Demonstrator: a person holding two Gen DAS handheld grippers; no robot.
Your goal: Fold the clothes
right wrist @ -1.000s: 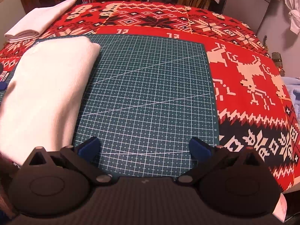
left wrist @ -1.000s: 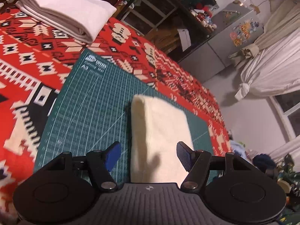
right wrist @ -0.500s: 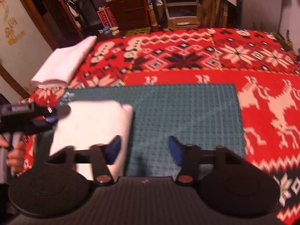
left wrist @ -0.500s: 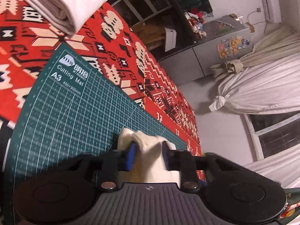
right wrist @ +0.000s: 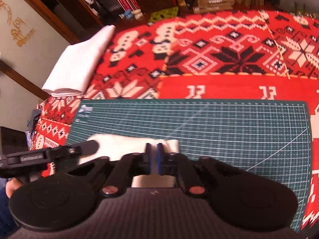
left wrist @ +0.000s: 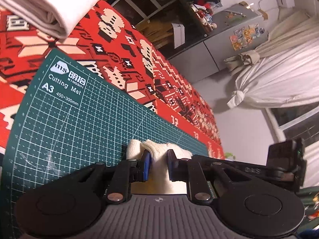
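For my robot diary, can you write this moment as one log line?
step: gripping | left gripper: shut on cream cloth | right gripper: shut on cream cloth | on: cutting mat

The left gripper (left wrist: 158, 164) pinches a bunched fold of cream cloth (left wrist: 159, 148) between its blue pads (left wrist: 146, 166), over the near edge of a green cutting mat (left wrist: 79, 119). The mat lies on a red patterned cover (left wrist: 123, 45). A folded white garment (left wrist: 49, 6) rests on that cover, well beyond the mat's corner.
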